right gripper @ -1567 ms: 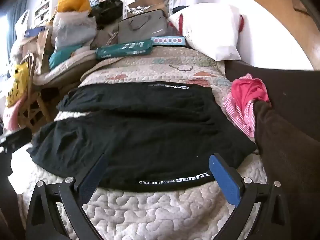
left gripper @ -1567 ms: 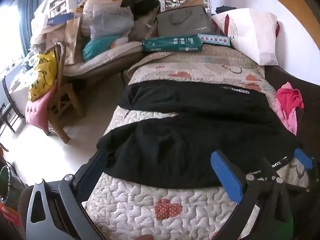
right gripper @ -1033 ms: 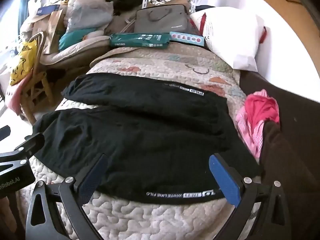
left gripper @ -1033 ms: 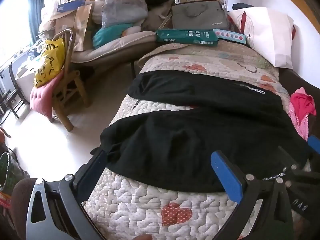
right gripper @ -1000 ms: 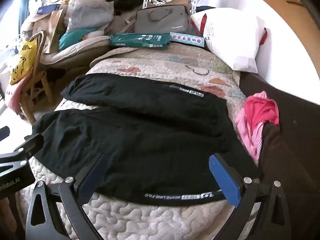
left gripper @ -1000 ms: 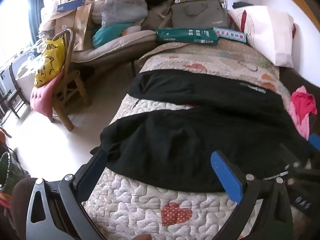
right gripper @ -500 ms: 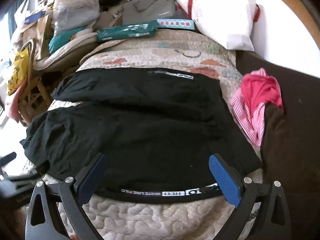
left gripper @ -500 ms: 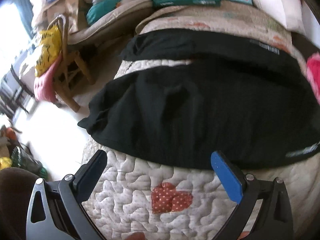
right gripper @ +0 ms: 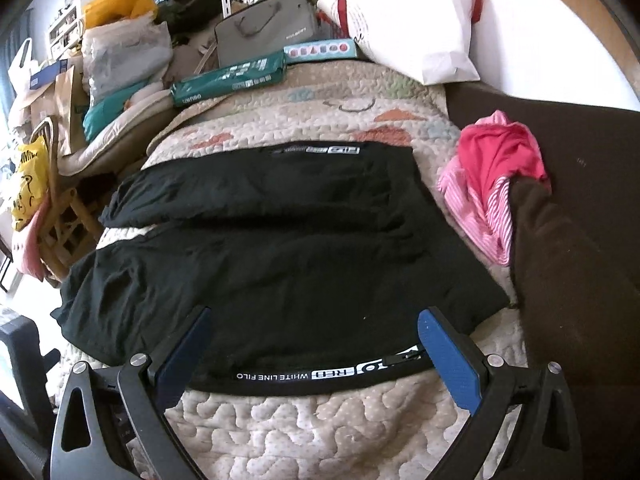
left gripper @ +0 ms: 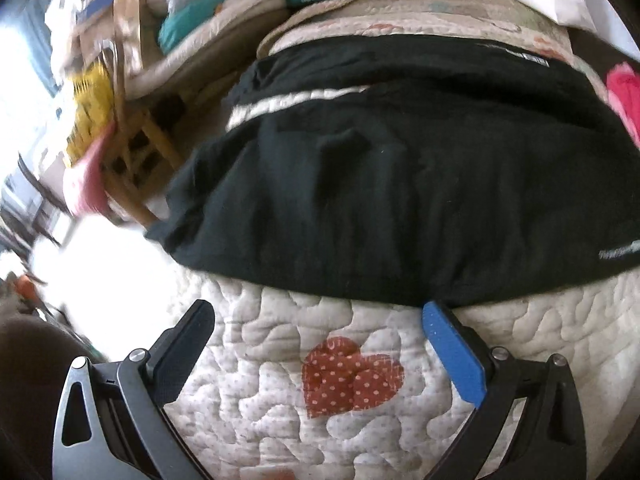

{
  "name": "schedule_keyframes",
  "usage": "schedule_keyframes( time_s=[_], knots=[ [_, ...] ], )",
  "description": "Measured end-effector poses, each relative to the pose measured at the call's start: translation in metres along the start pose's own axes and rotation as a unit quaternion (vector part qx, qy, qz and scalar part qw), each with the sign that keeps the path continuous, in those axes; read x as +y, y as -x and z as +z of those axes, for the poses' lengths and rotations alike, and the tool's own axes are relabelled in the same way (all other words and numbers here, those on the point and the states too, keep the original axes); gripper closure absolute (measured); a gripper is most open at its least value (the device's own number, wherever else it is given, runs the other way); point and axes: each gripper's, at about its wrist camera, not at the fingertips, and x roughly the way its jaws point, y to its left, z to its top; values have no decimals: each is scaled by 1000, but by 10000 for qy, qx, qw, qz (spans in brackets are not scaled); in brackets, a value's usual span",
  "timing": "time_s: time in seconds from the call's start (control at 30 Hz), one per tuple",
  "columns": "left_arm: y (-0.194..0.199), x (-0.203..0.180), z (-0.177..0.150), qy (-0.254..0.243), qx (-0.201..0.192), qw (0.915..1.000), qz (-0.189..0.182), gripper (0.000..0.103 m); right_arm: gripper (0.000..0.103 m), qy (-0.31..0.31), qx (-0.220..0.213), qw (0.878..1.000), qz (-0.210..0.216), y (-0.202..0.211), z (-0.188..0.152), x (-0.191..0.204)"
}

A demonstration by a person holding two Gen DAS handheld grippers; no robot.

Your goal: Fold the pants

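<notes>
Black pants [left gripper: 400,184] [right gripper: 280,256] lie spread flat across the quilted bed [left gripper: 280,400], legs reaching toward the left edge and a white-lettered waistband [right gripper: 320,374] at the near right. Over the quilt just short of the near pant leg's edge hovers my left gripper [left gripper: 316,316], open and empty. My right gripper [right gripper: 312,324] is open too, straddling the waistband's near edge from above, with nothing pinched between its fingers. The far leg [right gripper: 260,184] lies parallel behind the near one.
A pink garment [right gripper: 496,168] and a dark brown cushion [right gripper: 568,260] sit at the bed's right. A white pillow [right gripper: 404,16], a grey bag [right gripper: 268,24] and green boxes [right gripper: 228,80] crowd the head. A wooden chair with a yellow bag [right gripper: 32,172] stands left.
The left gripper has dropped toward the near edge of the bed and tilted down, so the pants fill more of its view. The right gripper edged closer to the waistband. The pants lie unmoved.
</notes>
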Motion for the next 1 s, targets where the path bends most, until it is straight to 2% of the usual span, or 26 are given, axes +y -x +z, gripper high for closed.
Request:
schedule_keyframes(
  time_s=[0.1,0.13,0.2,0.23,0.3,0.4,0.5,0.67,0.77,0.87,1.0],
  knots=[
    [-11,23,0,598,363,9952,-678,0,0,-27,-60,10000,39,7,4,-3],
    [-12,26,0,678,407,9940,-762,0,0,-30,-97,9999,51,10,5,-3],
    [-9,22,2,428,462,9957,-682,0,0,-5,-199,9998,14,14,6,-4],
    [-5,20,3,319,426,9966,-626,0,0,14,-232,9997,-26,14,6,-4],
    [7,18,7,157,193,9974,-680,9,0,64,-231,9997,-101,11,6,-2],
    [33,23,23,107,-183,9956,-915,10,0,232,-191,9995,-132,7,5,4],
    [59,44,56,283,-582,9904,-1221,10,0,554,-151,9983,-28,9,14,12],
    [66,74,128,130,-909,9891,-1150,10,0,829,-155,9955,442,13,57,15],
    [54,96,170,118,-1006,9875,-1206,10,0,914,-157,9927,774,3,98,2],
    [28,115,206,164,-1057,9878,-1135,10,0,809,-106,9935,798,-19,129,-18],
    [-18,135,242,337,-881,9877,-1250,10,14,672,261,9958,566,-72,161,-46]
  ],
)
